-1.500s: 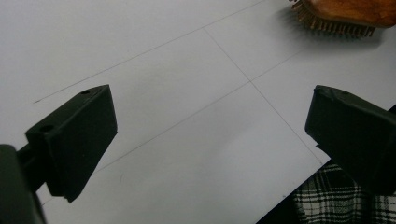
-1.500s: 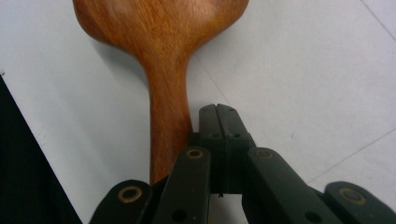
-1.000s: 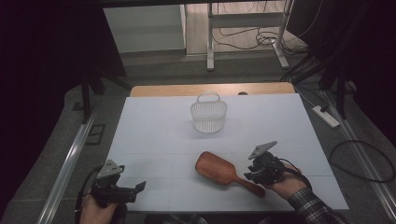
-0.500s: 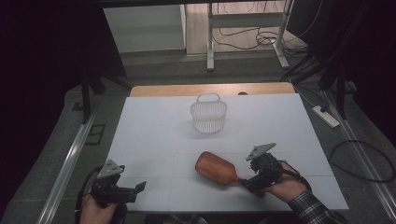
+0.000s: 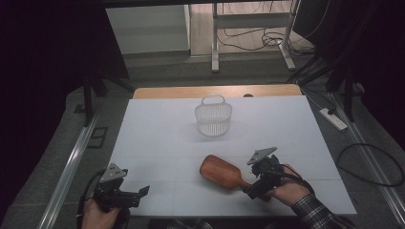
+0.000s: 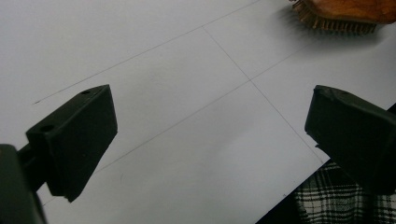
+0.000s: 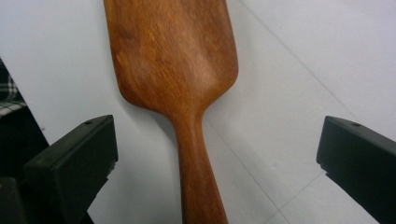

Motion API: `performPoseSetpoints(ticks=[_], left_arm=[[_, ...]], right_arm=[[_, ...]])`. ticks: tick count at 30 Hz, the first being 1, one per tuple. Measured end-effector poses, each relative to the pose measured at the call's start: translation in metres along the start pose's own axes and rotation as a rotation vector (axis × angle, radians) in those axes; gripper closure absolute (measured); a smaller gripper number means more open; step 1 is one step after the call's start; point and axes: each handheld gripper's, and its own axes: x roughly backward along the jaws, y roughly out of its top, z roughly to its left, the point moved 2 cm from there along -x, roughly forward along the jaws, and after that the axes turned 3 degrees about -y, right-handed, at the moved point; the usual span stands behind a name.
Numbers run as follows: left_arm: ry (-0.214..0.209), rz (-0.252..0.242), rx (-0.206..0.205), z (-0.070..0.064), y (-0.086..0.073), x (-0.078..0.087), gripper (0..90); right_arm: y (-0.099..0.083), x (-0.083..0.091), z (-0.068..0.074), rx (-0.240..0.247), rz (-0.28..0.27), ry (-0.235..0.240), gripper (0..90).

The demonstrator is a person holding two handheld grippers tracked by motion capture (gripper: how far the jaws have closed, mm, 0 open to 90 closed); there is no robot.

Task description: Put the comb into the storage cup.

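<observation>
A brown wooden hairbrush [image 5: 220, 171] lies bristles down on the white table, its handle pointing to the near right. My right gripper [image 5: 256, 187] hangs over the handle end, held by a hand in a plaid sleeve. In the right gripper view the jaws stand wide open on either side of the handle [image 7: 196, 163], apart from it, and the right gripper [image 7: 215, 135] holds nothing. My left gripper [image 5: 137, 192] sits at the near left edge of the table, open and empty [image 6: 210, 107]. The brush's bristled edge [image 6: 343, 16] shows far off in the left gripper view.
A white wire basket [image 5: 213, 116] with a handle stands upright at the middle back of the table [image 5: 157, 133]. Plaid cloth [image 6: 341, 203] lies past the table's near edge. A power strip [image 5: 334, 119] and cables lie on the floor to the right.
My right gripper has moved slightly left and down, closing in over the brush handle. The left gripper and the basket have stayed put.
</observation>
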Motion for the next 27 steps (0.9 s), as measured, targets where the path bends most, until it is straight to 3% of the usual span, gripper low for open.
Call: performPoseSetpoints(ticks=[15, 27], left_arm=[[-0.011, -0.003, 0.002, 0.001, 0.0, 0.0, 3.3], [-0.033, 0.009, -0.005, 0.0, 0.0, -0.001, 3.1]], right_arm=[[-0.004, -0.028, 0.007, 0.038, 0.102, -0.006, 0.0], [-0.006, -0.035, 0.007, 0.025, 0.156, 0.0, 0.0]])
